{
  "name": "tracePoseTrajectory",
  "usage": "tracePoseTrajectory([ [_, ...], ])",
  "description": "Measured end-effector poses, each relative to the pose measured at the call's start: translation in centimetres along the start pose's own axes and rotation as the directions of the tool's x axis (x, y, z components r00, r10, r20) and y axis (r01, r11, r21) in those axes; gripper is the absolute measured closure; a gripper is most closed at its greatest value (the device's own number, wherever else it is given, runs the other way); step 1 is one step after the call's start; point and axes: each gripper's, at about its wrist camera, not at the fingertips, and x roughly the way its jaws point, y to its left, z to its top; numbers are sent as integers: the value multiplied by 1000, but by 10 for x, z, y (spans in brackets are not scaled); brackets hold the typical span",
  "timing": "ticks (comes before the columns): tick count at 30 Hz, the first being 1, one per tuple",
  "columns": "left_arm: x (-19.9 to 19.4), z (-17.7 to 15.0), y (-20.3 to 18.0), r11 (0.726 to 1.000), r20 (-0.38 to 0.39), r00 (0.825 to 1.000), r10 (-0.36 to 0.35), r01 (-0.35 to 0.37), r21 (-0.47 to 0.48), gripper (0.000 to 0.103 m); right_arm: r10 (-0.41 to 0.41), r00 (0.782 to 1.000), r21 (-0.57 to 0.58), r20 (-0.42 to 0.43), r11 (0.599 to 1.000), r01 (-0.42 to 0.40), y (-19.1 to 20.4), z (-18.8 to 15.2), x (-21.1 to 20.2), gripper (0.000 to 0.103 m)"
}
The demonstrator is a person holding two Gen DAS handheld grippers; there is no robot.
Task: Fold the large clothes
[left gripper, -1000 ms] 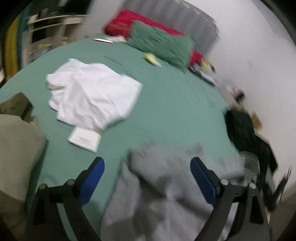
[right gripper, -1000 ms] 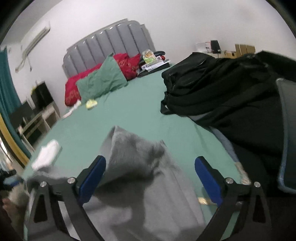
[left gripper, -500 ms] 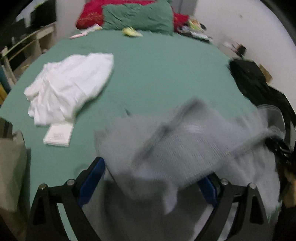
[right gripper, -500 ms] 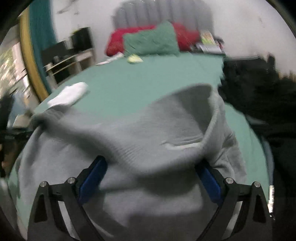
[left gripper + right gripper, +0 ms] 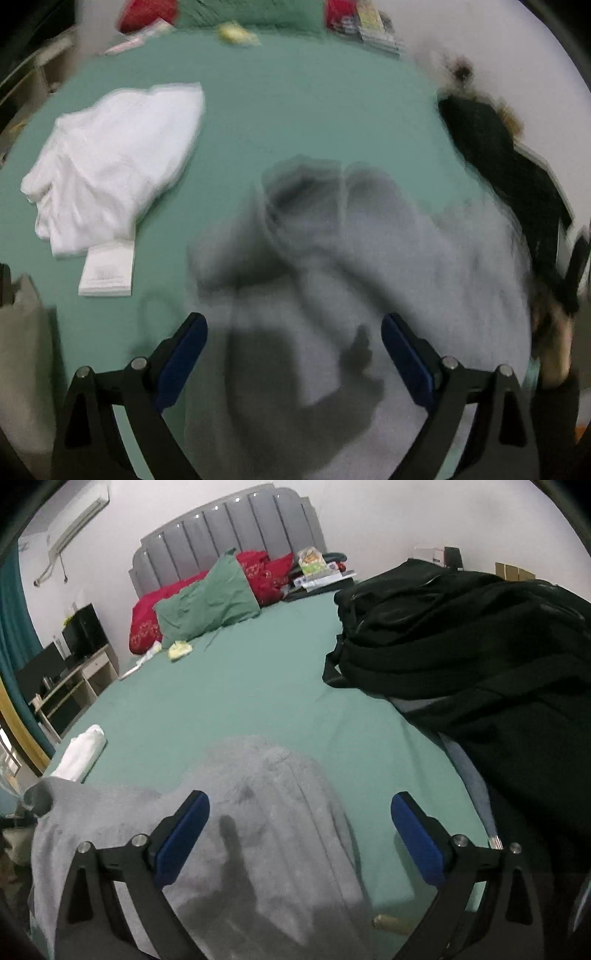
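A large grey knit garment (image 5: 354,280) lies rumpled on the green bed sheet (image 5: 295,122), blurred in the left wrist view. My left gripper (image 5: 293,350) is open just above it, blue pads spread wide and holding nothing. In the right wrist view the same grey garment (image 5: 258,812) lies bunched under my right gripper (image 5: 300,834), which is also open and empty.
A white folded garment (image 5: 110,162) and a small white pad (image 5: 107,273) lie at the left. A black pile of clothes (image 5: 480,653) fills the right side. Green and red pillows (image 5: 210,598) sit by the grey headboard. An olive garment (image 5: 22,369) sits at the near left.
The grey garment was thrown up and spread forward, then settled down onto the sheet. Both grippers stayed open and swung over it.
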Motion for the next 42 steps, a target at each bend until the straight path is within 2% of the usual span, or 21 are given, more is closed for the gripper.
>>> tracePoseTrajectory([
  [2,-9,-14,-1,1000,-10,1000,-11,12,4,8,9,1000,-16,-10,1000,-10,3,-10,-7,5],
  [4,-19,-27,5,998,-28,999,-44,43,-35,8,17,999,-39,-34,999,-19,10,-24,-15,5],
  [6,-27,-33,11,998,-5,999,-32,31,-58,8,2,999,-51,-55,999,-5,14,-41,-21,5],
  [9,-30,-40,23,992,49,995,90,-85,-98,8,-23,997,-42,-76,999,20,10,-52,-26,5],
  [12,-8,-52,36,979,45,990,133,-125,-159,8,-13,997,-29,-71,1000,11,3,-60,-42,5],
  [14,8,-70,39,959,10,981,195,-189,-212,8,5,997,-6,-71,1000,-5,-3,-69,-60,5],
  [17,15,-95,39,953,38,984,175,-159,-257,8,44,994,42,-99,998,-41,-15,-94,-84,5],
  [20,22,-116,43,951,43,989,144,-127,-283,8,117,980,157,-159,983,-92,-32,-127,-91,5],
  [22,23,-125,40,956,70,987,147,-124,-266,12,161,973,205,-165,971,-126,-35,-143,-93,7],
  [23,21,-128,36,965,91,987,134,-109,-238,34,176,972,185,-157,972,-146,-30,-146,-96,16],
  [24,17,-131,30,973,106,989,104,-79,-218,74,222,959,184,-175,964,-190,-26,-147,-95,65],
  [25,13,-133,24,980,105,993,48,-27,-197,87,241,953,185,-186,961,-207,-23,-149,-96,81],
  [27,-2,-134,9,985,111,988,111,-94,-147,91,232,958,146,-166,967,-209,-15,-149,-109,88],
  [29,-28,-142,4,982,150,981,119,-95,-162,92,262,958,173,-118,955,-240,-18,-146,-129,89],
  [33,-73,-169,5,980,186,981,53,-15,-197,93,267,963,165,-47,953,-256,-19,-148,-179,92],
  [34,-81,-175,2,982,187,980,65,-30,-185,94,266,963,163,-48,953,-255,-19,-150,-187,93],
  [37,-85,-192,-2,973,164,966,198,-172,-156,95,234,969,149,-84,964,-220,-17,-167,-204,93],
  [39,-77,-197,8,975,125,977,175,-154,-159,91,209,970,126,-127,973,-193,-14,-174,-200,92],
  [40,-75,-198,12,972,102,978,183,-164,-167,86,202,967,114,-154,976,-185,-15,-176,-196,91],
  [41,-76,-195,18,968,101,975,198,-179,-174,70,182,965,102,-187,981,-165,-15,-176,-188,90],
  [42,-79,-195,16,968,122,972,200,-178,-175,54,170,967,100,-192,983,-153,-18,-174,-181,82],
])
